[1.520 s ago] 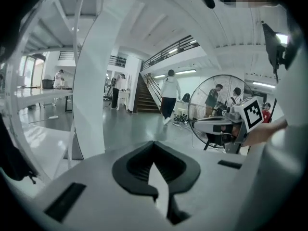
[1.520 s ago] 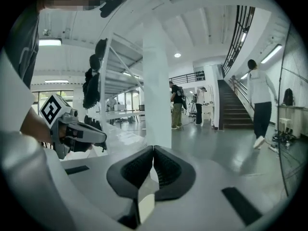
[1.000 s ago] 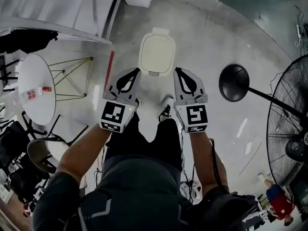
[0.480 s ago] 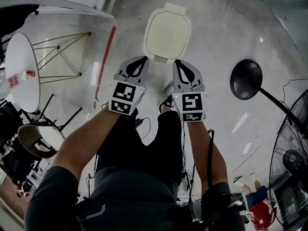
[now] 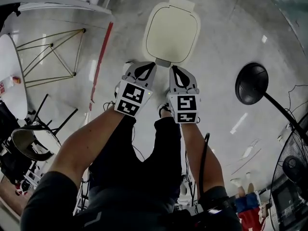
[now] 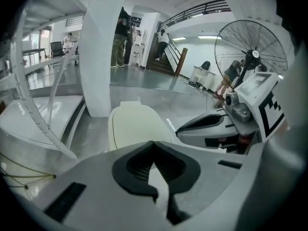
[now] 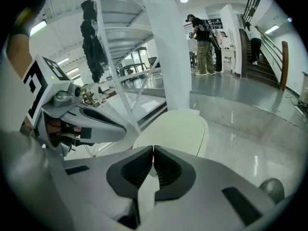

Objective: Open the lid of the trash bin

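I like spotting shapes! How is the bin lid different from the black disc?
The bin lid is cream and a rounded rectangle; the black disc is dark and round. The bin lid looks bigger than the black disc. A pole leaves the black disc, none the bin lid. Both are down on the floor.

Bare floor [image 5: 226, 28] lies open around the bin lid [image 5: 172, 30], leaving its front edge and both sides free to reach. The left claw [image 5: 150, 66] and right claw [image 5: 173, 69], jaws together, crowd side by side at the lid's near edge, with little room between them. A fan's black base [image 5: 251, 83] stands well apart on the right. A round table [image 5: 9, 71] stands well apart on the left.
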Demonstrator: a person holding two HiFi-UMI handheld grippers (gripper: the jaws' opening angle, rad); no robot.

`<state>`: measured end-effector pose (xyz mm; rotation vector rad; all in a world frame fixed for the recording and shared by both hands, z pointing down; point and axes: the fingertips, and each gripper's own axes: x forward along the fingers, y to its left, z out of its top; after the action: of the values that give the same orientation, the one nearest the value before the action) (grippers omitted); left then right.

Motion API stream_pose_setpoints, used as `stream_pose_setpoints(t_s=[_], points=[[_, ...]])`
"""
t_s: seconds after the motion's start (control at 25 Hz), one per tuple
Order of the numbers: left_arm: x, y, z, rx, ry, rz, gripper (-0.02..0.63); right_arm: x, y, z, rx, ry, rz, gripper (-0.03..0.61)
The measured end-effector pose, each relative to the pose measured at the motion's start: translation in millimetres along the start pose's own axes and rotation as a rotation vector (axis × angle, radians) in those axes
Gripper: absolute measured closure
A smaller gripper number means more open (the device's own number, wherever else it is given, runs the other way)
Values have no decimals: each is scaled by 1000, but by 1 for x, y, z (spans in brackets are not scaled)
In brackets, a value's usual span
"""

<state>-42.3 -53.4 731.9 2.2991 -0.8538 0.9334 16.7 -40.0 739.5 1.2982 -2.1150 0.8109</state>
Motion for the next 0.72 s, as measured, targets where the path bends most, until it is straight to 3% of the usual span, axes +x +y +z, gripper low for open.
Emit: stream_pose_setpoints(t_s=[0.2, 0.32, 0.4, 0.48, 0.56, 0.6, 0.72], points=[[27, 6, -26, 11, 55, 4, 606, 25, -2, -27, -33, 58, 16, 551], [37, 9, -39, 68, 99, 7, 606, 37, 3, -39, -94, 96, 44, 551], [43, 10, -45, 150, 124, 9, 606, 43, 5, -47, -162, 132, 59, 547], [46, 8, -51, 288, 145, 4, 604, 49, 10, -54, -232, 165, 77, 529], [50, 5, -56, 432, 169, -8, 604, 53, 17, -62, -303, 198, 97, 438], [53, 3, -60, 481, 184, -15, 603, 55, 19, -64, -333, 209, 102, 441], [60, 5, -68, 539, 226, -30, 601, 61, 20, -68, -385, 222, 107, 456]])
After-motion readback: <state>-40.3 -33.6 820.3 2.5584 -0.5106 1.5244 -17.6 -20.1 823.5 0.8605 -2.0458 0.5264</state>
